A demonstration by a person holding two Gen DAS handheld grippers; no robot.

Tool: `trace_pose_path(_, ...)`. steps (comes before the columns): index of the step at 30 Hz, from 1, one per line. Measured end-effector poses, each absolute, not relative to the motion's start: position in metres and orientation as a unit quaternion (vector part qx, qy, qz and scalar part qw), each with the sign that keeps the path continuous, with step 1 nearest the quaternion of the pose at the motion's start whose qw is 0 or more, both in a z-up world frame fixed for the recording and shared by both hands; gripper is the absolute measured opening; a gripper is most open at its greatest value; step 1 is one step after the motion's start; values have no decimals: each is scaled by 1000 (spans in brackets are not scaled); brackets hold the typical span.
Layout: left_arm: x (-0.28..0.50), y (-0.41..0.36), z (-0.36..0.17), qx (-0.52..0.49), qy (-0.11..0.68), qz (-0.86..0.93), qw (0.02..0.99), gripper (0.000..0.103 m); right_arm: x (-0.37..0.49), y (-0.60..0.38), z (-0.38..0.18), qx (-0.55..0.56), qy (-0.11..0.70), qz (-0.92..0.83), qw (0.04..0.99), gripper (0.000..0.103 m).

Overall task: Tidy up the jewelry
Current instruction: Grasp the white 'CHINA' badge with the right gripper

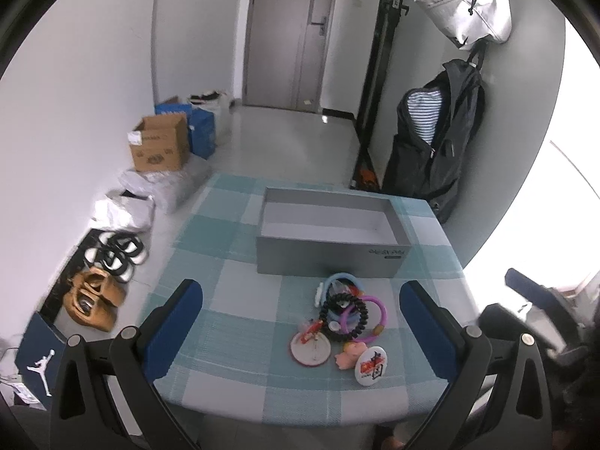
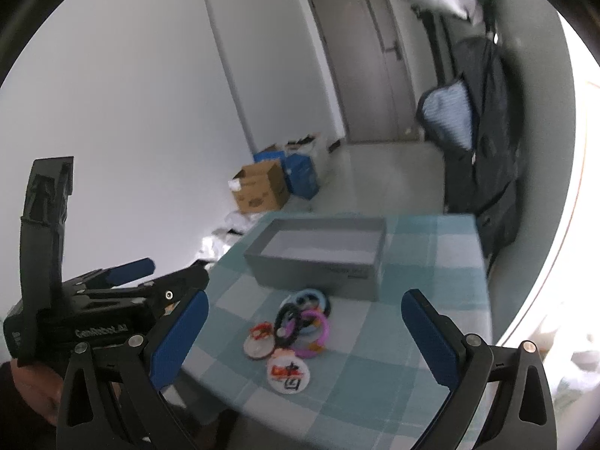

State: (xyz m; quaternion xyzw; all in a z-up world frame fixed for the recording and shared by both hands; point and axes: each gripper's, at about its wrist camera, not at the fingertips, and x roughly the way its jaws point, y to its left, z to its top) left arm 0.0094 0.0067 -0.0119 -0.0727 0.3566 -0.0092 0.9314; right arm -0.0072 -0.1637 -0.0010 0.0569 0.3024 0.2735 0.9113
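Left claw (image 1: pixel 302 322): blue-padded fingers spread wide, nothing between them, hovering above the near part of the bench (image 1: pixel 240 341) with its teal-and-white checked cloth. Right claw (image 2: pixel 303 332): also spread wide, holding nothing, hovering over the near edge of the bench; left claw visible at its left side, held in a hand (image 2: pixel 33 393)

Jewelry heap sits on the cloth, framed between the left claw's fingers: black beaded bracelet (image 1: pixel 343 317) on top, overlapping a purple plastic ring bangle (image 1: pixel 375 315) and a light-blue bangle (image 1: pixel 343 279) on the far side. Touching the heap on the near side: round white disc with red rim (image 1: pixel 310 348), small pink figure charm (image 1: pixel 348 354), round white badge with red-black print (image 1: pixel 370 368)

Just beyond the heap, near but apart: open grey rectangular cardboard box (image 1: pixel 330 258), white inside, nothing visible in it

Off the bench: brown cardboard carton (image 1: pixel 159 146) on the floor by the wall, dark jacket (image 1: pixel 438 142) hanging at right, grey door (image 1: pixel 288 37) at the back
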Motion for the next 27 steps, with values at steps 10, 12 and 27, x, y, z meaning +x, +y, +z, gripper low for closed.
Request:
trace_pose_path(10, 19, 24, -32, -87, 415, -31, 905, 102, 9, -132, -44, 10, 391, 302, 869, 100)
trace_pose_path(12, 18, 29, -36, -82, 422, -29, 902, 102, 11, -123, -56, -4, 413, 310, 856, 93)
trace_pose_path(27, 24, 80, -63, -115, 476, 12, 872, 102, 11, -94, -93, -78, 464, 297, 831, 60)
